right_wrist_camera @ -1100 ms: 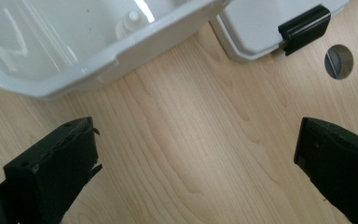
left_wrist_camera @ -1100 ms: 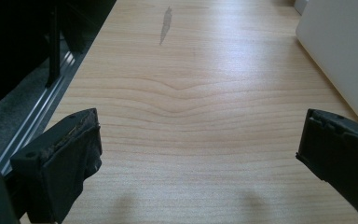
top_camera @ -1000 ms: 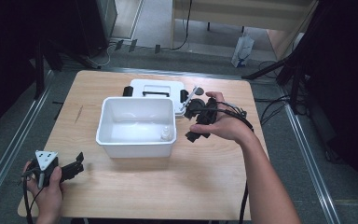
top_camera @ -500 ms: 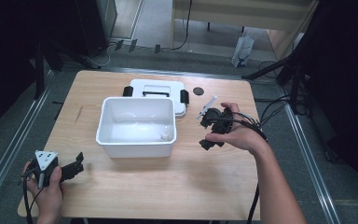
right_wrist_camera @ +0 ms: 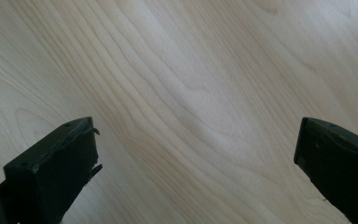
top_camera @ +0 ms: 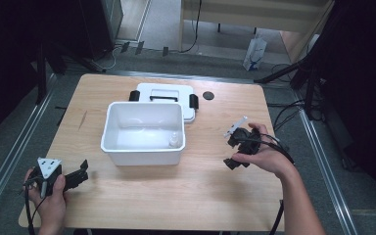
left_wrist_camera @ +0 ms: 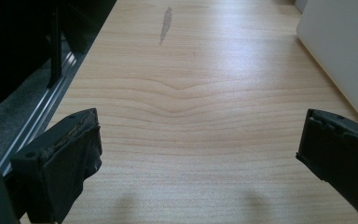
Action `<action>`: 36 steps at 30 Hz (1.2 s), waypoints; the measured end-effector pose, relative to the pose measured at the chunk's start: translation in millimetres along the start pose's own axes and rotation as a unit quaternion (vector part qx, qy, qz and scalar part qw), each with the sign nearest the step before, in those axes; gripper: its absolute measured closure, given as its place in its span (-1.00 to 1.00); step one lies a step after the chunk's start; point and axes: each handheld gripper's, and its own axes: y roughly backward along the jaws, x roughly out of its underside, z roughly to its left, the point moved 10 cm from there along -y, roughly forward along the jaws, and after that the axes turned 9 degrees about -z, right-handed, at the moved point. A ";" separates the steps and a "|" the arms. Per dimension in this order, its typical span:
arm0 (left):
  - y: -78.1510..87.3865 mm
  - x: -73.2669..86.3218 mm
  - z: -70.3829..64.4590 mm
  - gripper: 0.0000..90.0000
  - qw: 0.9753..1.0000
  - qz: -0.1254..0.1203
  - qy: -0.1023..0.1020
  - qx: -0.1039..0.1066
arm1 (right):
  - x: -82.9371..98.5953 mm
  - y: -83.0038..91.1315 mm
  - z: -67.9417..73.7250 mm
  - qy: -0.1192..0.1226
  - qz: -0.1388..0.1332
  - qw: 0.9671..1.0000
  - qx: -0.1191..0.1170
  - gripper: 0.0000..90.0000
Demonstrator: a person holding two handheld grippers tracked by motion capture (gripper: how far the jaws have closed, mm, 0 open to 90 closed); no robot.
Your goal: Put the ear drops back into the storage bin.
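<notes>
Both jaws of my left hand-held gripper point(top_camera: 81, 172) and right hand-held gripper point(top_camera: 236, 149) stand apart, empty, over the desk point(top_camera: 191, 191). White bin point(top_camera: 144, 132) sits mid-desk, small bottle point(top_camera: 175, 140) inside.

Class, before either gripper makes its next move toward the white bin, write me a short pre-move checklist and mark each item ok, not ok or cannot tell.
1. Left gripper jaws apart, nothing between them: ok.
2. Right gripper jaws apart, nothing held: ok.
3. White bin upright, open top: ok.
4. Lid off, lying behind the bin: ok.
5. Small bottle inside the bin, at its right side: ok; whether capped: cannot tell.
6. Dark round disc on the table, what it is: cannot tell.
</notes>
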 end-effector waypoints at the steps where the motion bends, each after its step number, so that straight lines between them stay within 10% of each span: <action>1: 0.0 -0.1 0.0 -1.00 1.000 0.000 0.000 -0.001 | 4.9 -0.8 -1.3 -0.001 0.001 1.000 0.001 -1.00; 23: 0.2 -0.2 0.5 -1.00 1.000 -0.001 -0.001 -0.004 | 80.4 -10.3 -0.6 -0.052 -0.077 0.995 0.021 -1.00; 29: 0.5 -0.2 0.6 -1.00 1.000 -0.001 -0.002 -0.006 | 101.7 -13.0 2.2 -0.086 -0.137 0.986 0.033 -1.00; 36: 0.4 -0.2 0.6 -1.00 1.000 -0.001 -0.004 -0.007 | 129.8 -10.1 6.6 -0.152 -0.204 0.967 0.028 -1.00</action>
